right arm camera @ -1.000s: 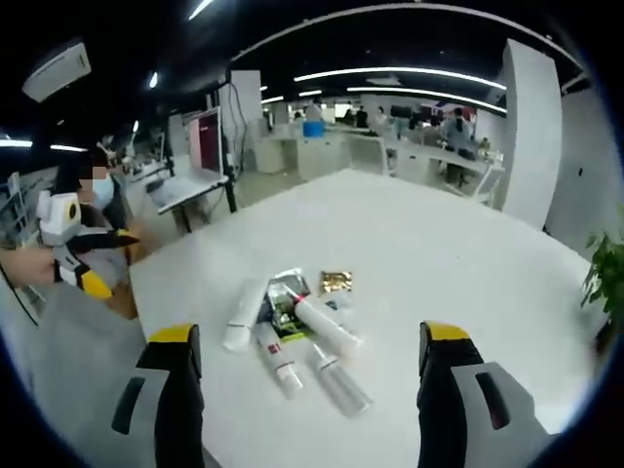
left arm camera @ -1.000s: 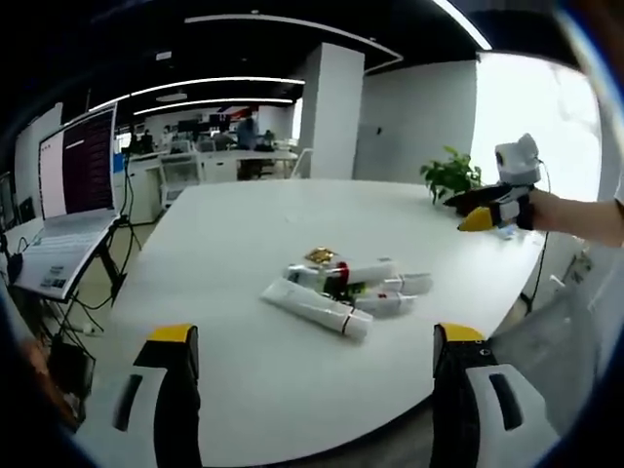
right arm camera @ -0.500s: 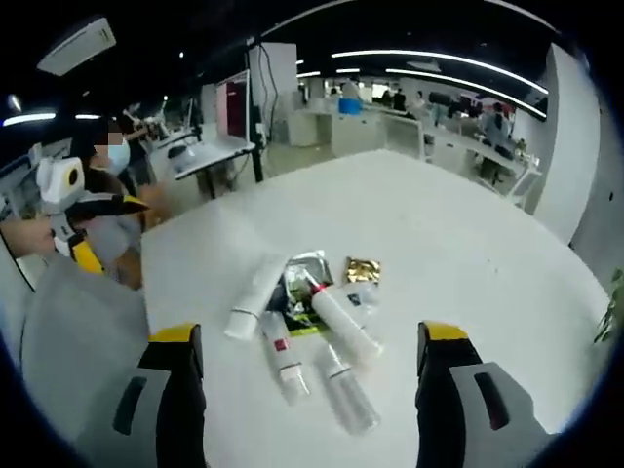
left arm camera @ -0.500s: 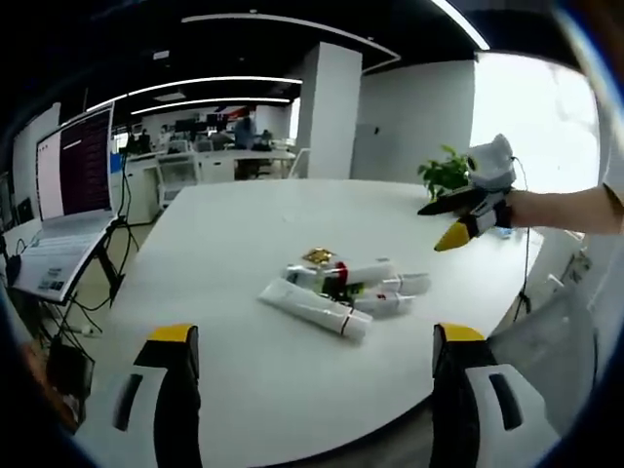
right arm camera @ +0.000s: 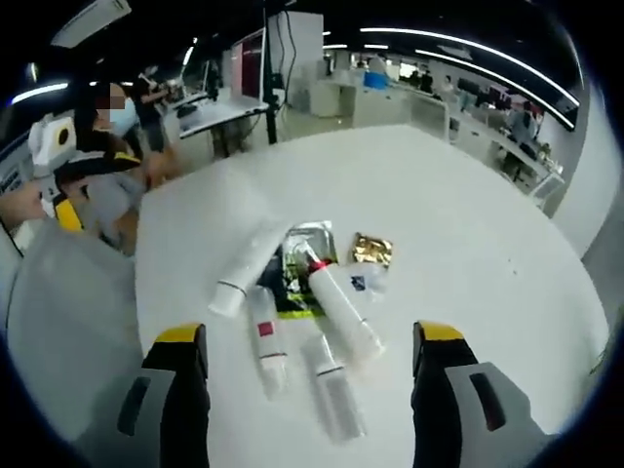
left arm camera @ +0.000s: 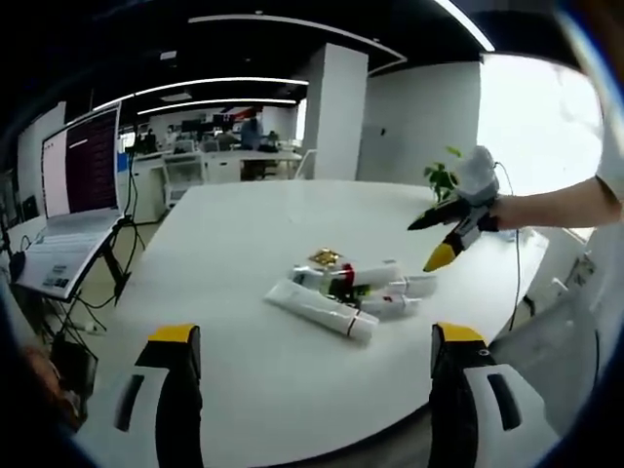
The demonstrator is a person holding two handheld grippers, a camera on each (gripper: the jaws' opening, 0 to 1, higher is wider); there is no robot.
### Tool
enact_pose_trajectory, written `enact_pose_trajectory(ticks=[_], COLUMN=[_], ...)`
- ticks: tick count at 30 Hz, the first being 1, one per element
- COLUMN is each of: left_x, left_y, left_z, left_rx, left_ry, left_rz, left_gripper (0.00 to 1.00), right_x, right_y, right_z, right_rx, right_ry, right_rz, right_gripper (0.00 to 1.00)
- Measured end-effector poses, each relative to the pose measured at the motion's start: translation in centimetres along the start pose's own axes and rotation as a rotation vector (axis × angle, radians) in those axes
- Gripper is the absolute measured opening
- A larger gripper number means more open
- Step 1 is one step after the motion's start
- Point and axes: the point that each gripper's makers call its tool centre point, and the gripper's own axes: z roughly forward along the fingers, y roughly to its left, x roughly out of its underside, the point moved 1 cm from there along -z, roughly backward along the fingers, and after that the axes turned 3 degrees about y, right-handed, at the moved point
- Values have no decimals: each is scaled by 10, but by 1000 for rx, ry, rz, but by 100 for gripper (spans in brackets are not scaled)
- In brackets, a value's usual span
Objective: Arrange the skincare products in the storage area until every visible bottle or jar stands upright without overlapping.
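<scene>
Right gripper (right arm camera: pixel 304 390) jaws wide apart, holding nothing, above the white table (right arm camera: pixel 468 214). Left gripper (left arm camera: pixel 317 390) also spread wide, empty, at the table's near edge. Skincare tubes (right arm camera: pixel 292 312) lie flat in a loose pile mid-table, some overlapping, on a dark sachet (right arm camera: pixel 297 263); gold packet (right arm camera: pixel 371 250) just beside. Label text too small to read. In the left gripper view the right gripper hovers near the pile, apart from it.

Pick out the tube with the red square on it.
It is the short white tube second from the left in the right gripper view, lying between the long tube and the clear bottle.
</scene>
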Motion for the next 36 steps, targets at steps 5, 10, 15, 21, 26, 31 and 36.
enact_pose_trajectory(ticks=[5,10,15,21,26,31,36], left_x=[1,1,1,2,3,4,5], left_y=[1,3,2,0,0,1,0], left_z=[0,1,1,3,3,3,4], left_rx=[-5,-10,-15,-15,-17,-20,-15], left_ry=[3,6,13,31,39,44,54], left_rz=[-4,-9,-13,-18,-23,-31,-31], left_gripper=[90,90,90,90,90,90,90], right_x=[2,0,3,10,16,19,19], right_y=[-4,-13,-19,-25,-30,-30,-33], right_z=[11,18,31,48,60,72,82], right_rx=[2,-4,-12,-28,-42,-51,-67], right_ry=[11,20,45,77,113,136,162], right_rz=[-3,-13,-37,-47,-60,-85,-115], right_gripper=[77,73,69,66,61,58,54])
